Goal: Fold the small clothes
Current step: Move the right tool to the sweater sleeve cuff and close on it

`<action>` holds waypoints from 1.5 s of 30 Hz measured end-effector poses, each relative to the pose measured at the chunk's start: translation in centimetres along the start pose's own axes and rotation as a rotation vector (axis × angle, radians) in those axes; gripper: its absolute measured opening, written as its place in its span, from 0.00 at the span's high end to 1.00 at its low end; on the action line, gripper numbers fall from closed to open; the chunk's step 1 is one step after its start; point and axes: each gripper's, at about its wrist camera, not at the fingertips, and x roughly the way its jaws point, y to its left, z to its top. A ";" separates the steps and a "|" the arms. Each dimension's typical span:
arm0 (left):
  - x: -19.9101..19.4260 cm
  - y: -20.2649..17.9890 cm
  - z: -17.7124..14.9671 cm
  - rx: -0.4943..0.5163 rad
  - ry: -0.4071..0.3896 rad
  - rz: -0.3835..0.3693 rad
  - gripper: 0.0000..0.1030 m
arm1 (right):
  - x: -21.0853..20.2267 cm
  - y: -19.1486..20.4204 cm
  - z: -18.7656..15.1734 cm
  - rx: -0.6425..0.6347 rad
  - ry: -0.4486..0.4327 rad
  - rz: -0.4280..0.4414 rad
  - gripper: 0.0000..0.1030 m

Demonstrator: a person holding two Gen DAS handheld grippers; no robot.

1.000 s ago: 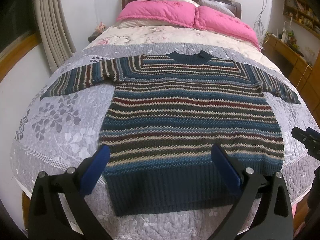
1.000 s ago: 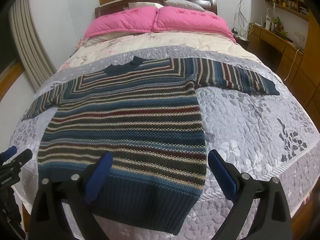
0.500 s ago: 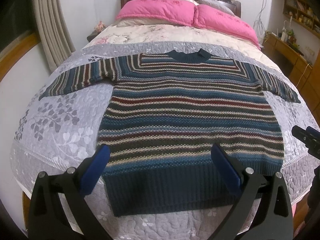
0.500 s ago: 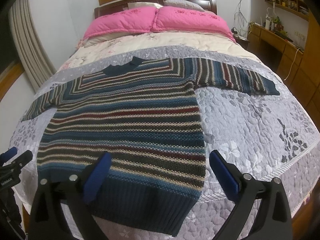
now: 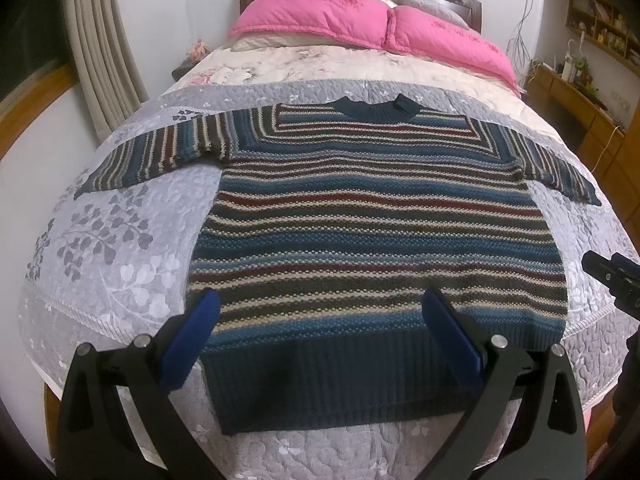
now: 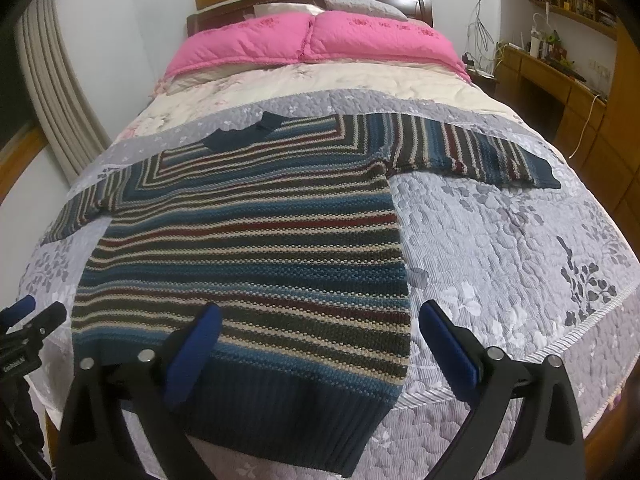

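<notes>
A striped sweater (image 5: 376, 240) lay flat on the bed (image 5: 120, 240). Both the left gripper (image 5: 320, 320) and right gripper (image 6: 318, 332) gaped wide, empty. White lettering on the left gripper's body was unreadable.

Before me lies a bed covered by a grey floral quilt (image 5: 116, 240), with a cream floral blanket (image 5: 320, 64) beyond it and pink pillows (image 5: 360, 20) against the dark wooden headboard (image 6: 420, 0). Beige curtains (image 5: 100, 48) hang at left; a wooden desk (image 6: 560, 80) stands at right.
</notes>
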 end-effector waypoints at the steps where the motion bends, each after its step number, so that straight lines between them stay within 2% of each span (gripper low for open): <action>1: 0.1 -0.1 0.0 0.001 0.002 0.000 0.03 | 0.1 -0.1 0.0 0.001 0.001 0.000 0.04; 5: 0.5 -0.2 0.1 0.004 0.010 -0.002 0.03 | 0.5 -0.3 0.1 -0.001 0.002 0.006 0.04; 8: 1.3 -0.5 0.5 0.001 0.014 -0.003 0.03 | 1.0 -0.8 0.2 -0.004 0.008 0.060 0.04; 10: 1.9 -0.7 0.9 -0.007 0.011 -0.012 0.03 | 2.0 -2.3 0.8 0.023 0.021 0.110 0.04; 12: 2.7 -1.1 1.5 -0.021 0.009 -0.031 0.03 | 2.9 -4.3 2.0 0.052 0.012 0.109 0.04; 19: 6.9 -4.7 5.6 -0.038 0.016 -0.053 0.03 | 6.6 -13.2 8.4 0.101 0.004 -0.065 0.04; 25: 11.3 -10.0 10.3 -0.019 0.006 -0.071 0.03 | 11.6 -22.7 13.8 0.204 0.049 -0.123 0.04; 28: 13.6 -12.5 12.3 -0.022 0.010 -0.078 0.03 | 14.1 -27.0 16.2 0.198 0.071 -0.203 0.04; 31: 15.1 -14.7 13.6 -0.023 0.004 -0.093 0.03 | 16.6 -31.5 18.0 0.215 0.116 -0.258 0.04; 34: 16.3 -16.1 14.3 -0.008 -0.010 -0.090 0.03 | 18.7 -36.1 18.6 0.276 0.176 -0.252 0.05; 36: 17.2 -16.6 14.6 0.004 -0.011 -0.080 0.03 | 20.1 -39.3 18.6 0.311 0.216 -0.282 0.05; 38: 18.1 -16.8 14.7 0.004 -0.008 -0.072 0.03 | 20.9 -41.7 18.2 0.347 0.242 -0.274 0.07; 41: 19.2 -16.4 14.9 -0.005 0.007 -0.059 0.03 | 21.9 -44.5 17.2 0.428 0.261 -0.193 0.08; 45: 20.4 -15.7 15.2 -0.032 0.025 -0.046 0.03 | 22.4 -45.1 16.8 0.447 0.264 -0.143 0.13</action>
